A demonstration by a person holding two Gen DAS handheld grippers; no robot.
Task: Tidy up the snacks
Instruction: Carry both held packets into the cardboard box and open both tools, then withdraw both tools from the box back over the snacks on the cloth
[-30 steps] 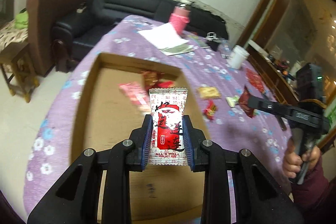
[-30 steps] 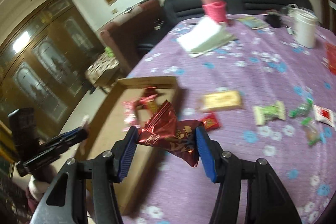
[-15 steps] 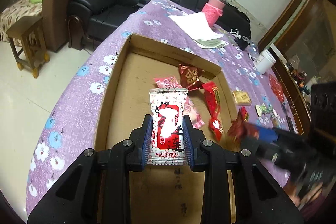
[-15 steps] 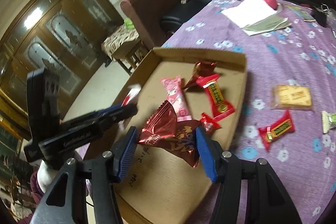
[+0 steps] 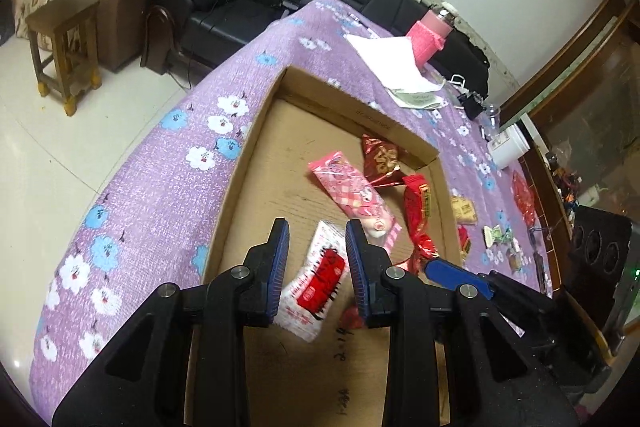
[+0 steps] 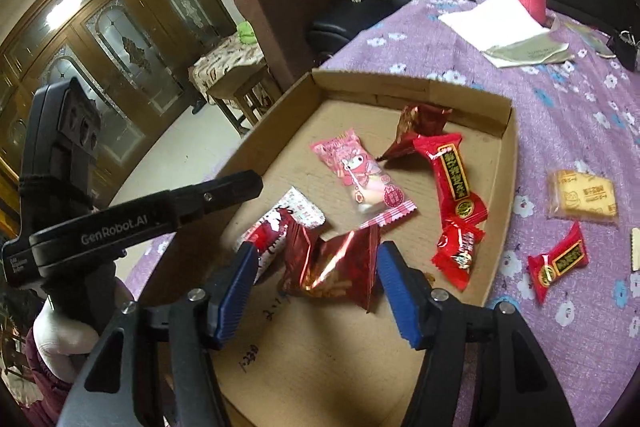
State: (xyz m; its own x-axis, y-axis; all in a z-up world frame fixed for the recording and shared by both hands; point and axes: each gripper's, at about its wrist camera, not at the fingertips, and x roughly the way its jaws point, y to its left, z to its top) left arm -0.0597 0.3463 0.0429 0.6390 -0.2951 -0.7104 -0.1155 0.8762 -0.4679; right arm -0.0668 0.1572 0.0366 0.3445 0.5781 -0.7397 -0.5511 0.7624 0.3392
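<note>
Snacks lie in the cardboard tray [image 6: 505, 163] beneath both parted hand-held grippers, right [image 6: 316, 281] opening

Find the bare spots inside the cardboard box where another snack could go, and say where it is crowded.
Free: the cardboard box floor in its far corner, between the walls and the pink packet; also the near floor around the handwritten marks, short of the dark red packet. Crowded: the middle and the side toward the loose snacks, where packets overlap.
</note>
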